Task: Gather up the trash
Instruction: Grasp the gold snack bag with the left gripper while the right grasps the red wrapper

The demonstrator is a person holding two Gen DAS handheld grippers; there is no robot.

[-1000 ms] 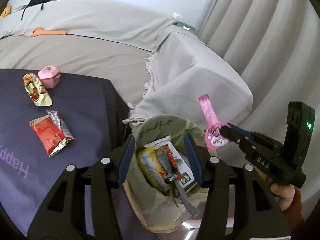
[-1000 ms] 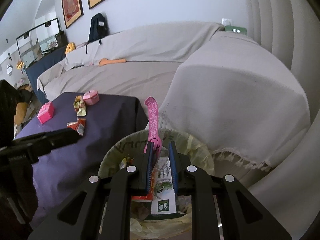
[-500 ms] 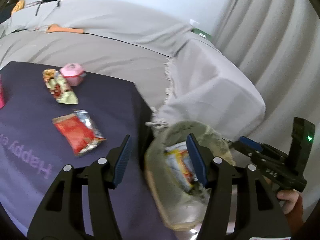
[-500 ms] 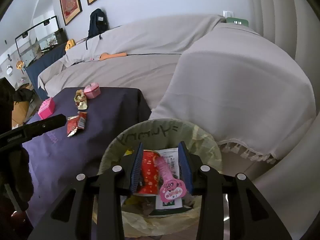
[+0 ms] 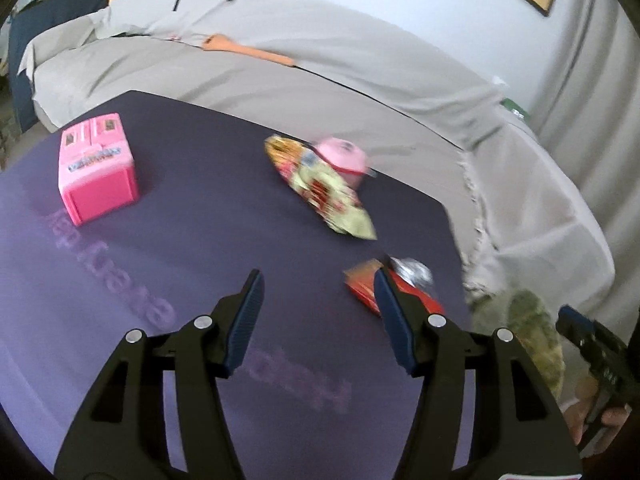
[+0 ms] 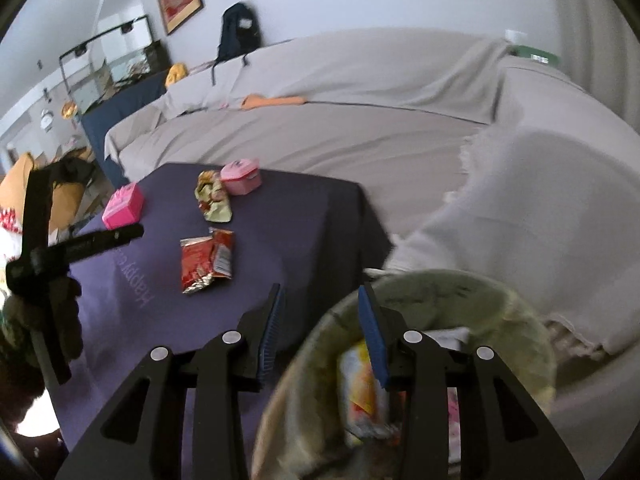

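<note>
My left gripper [image 5: 318,280] hangs open over the purple-clothed table [image 5: 160,260], nothing between its fingers. A red wrapper [image 5: 404,286] lies just past its right fingertip, partly hidden by it. Farther off lies a gold wrapper [image 5: 326,190]. My right gripper [image 6: 320,296] is open and empty, straddling the table edge and the left rim of the bag-lined trash bin [image 6: 440,280], which holds a yellow packet [image 6: 360,384] and other rubbish. From the right wrist view the red wrapper [image 6: 206,260] and gold wrapper [image 6: 212,196] lie on the table [image 6: 300,208] ahead to the left.
A pink square box [image 5: 96,168] and a pink round box [image 5: 346,156] stand on the table. A sofa under a beige cover [image 6: 360,128] curves behind the table and bin. The bin [image 5: 532,336] stands off the table's right corner.
The right gripper opened and dropped the pink strip wrapper into the bin, then shifted left. The left gripper swung from above the bin to above the table.
</note>
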